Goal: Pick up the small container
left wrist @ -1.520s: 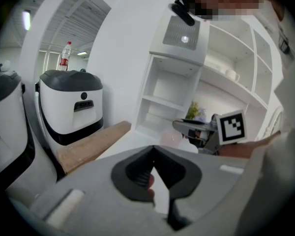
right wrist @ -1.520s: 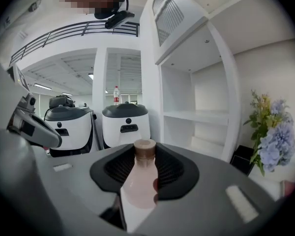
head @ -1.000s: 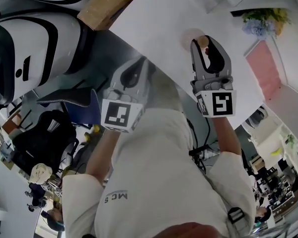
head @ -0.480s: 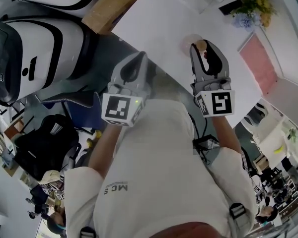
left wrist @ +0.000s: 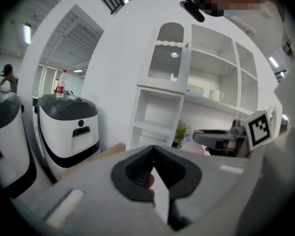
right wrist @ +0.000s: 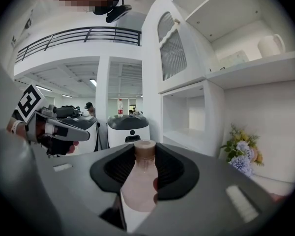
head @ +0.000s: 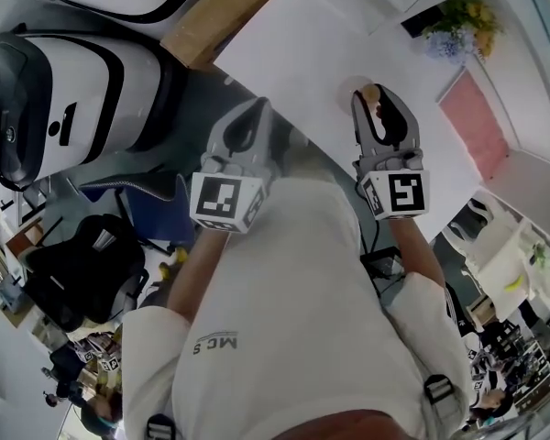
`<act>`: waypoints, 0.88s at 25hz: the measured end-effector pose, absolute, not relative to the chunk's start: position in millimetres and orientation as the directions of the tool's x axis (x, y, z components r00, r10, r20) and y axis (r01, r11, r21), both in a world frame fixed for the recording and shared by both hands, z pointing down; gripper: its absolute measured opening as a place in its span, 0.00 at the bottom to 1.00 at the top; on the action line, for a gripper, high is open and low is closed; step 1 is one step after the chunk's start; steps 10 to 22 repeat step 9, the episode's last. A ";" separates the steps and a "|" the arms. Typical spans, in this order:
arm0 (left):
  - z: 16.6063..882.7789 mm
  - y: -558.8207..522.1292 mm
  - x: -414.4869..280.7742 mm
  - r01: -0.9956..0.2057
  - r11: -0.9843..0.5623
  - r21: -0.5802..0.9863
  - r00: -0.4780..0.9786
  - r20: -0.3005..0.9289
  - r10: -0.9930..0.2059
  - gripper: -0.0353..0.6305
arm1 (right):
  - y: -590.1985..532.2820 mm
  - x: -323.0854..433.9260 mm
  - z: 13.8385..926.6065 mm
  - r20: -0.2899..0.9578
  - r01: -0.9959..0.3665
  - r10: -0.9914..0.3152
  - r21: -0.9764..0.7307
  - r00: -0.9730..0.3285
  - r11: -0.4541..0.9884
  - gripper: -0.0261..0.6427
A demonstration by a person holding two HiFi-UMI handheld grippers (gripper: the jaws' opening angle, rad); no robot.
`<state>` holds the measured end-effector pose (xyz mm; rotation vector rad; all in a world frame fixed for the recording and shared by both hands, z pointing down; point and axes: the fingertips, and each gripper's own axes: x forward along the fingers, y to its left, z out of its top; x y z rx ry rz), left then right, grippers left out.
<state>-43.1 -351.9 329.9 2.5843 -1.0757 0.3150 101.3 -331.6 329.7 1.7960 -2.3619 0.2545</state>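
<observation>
The small container is a pinkish bottle (right wrist: 139, 183) with a tan cap; in the head view only its cap end (head: 370, 93) shows. It stands upright between the jaws of my right gripper (right wrist: 144, 152), which is shut on its body. In the head view the right gripper (head: 378, 99) is held up over the near edge of the white table (head: 293, 49). My left gripper (head: 247, 117) hovers level with it to the left, jaws shut with their tips meeting and nothing between them (left wrist: 154, 150). Each gripper shows in the other's view, the right gripper (left wrist: 221, 140) and the left gripper (right wrist: 54, 131).
Two white-and-black machines (head: 73, 90) stand at the left beside a wooden board (head: 222, 15). A flower bunch (head: 458, 33) and a pink mat (head: 481, 122) lie at the table's far right. A white shelf unit (left wrist: 206, 87) with mugs (right wrist: 271, 45) rises behind.
Both grippers keep their places, the bottle still in the right one. The head view has shifted slightly, so the table and flowers sit a little further left.
</observation>
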 end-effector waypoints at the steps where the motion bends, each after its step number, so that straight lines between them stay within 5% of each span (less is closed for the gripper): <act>1: 327.3 -353.0 -41.0 -0.719 -0.663 0.208 0.691 0.319 -0.649 0.06 | -332.2 103.1 328.1 0.231 -0.964 -0.936 -0.037 -0.265 0.264 0.23; 22: 321.6 -361.5 -40.9 -0.739 -0.643 0.202 0.671 0.304 -0.676 0.06 | -340.8 107.1 328.0 0.220 -0.963 -0.937 -0.043 -0.270 0.267 0.23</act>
